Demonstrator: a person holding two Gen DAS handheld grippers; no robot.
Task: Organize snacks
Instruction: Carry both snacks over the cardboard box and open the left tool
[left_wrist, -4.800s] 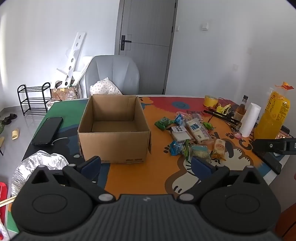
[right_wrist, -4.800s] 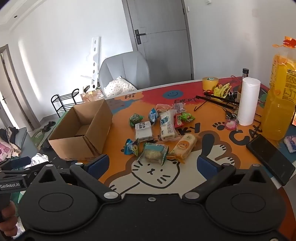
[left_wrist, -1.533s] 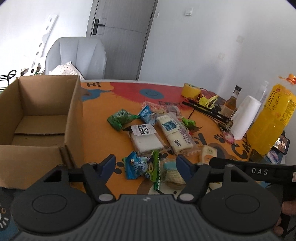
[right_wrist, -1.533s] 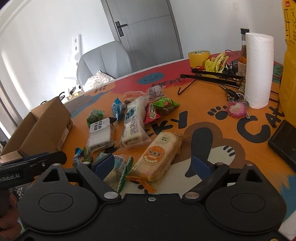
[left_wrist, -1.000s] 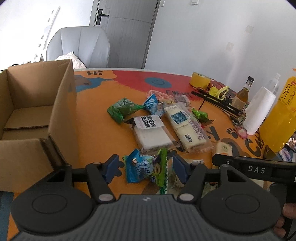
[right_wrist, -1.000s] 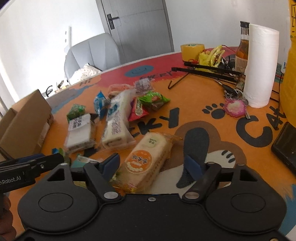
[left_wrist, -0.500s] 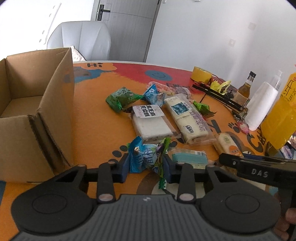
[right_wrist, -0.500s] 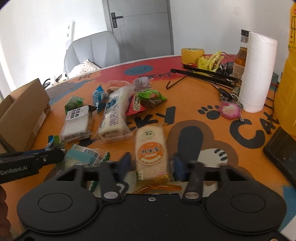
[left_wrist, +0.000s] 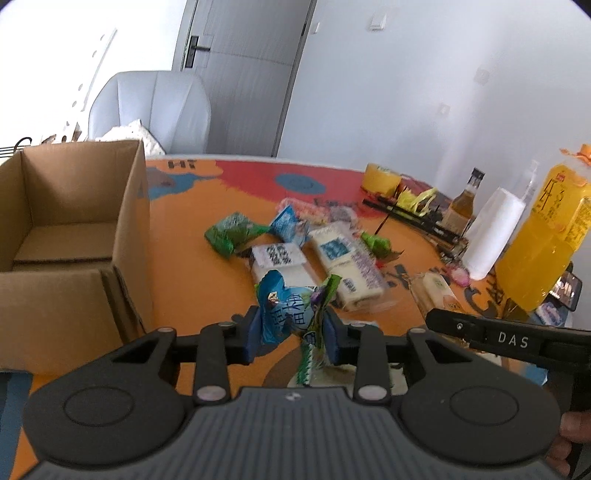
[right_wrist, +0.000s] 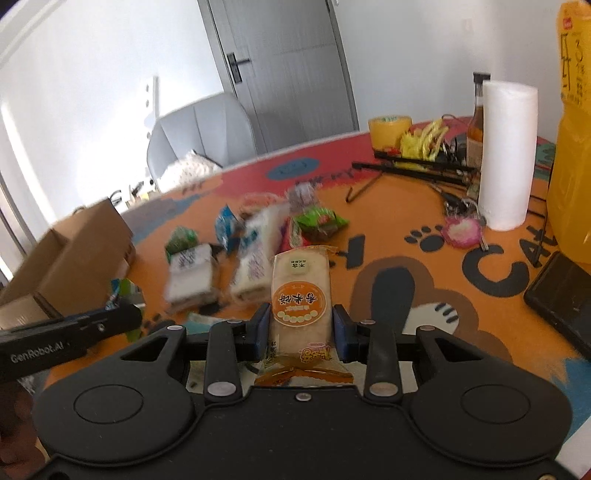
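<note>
**Both grippers clamped on snacks beside the empty box**

Left wrist view: the left gripper (left_wrist: 291, 338), wide apart a second before, was clamped on one blue-and-green snack packet (left_wrist: 286, 312), now raised off the table (left_wrist: 192, 266). One cardboard box (left_wrist: 74, 258) stood empty just to the left. Five or so packets remained in the loose pile (left_wrist: 295, 243); blur hid the exact count. Right wrist view: the right gripper (right_wrist: 300, 330), likewise closed in the last second, gripped one orange-labelled cake bar (right_wrist: 300, 295), lifted clear. With two snacks secured, the carry to the box looked next.
</note>
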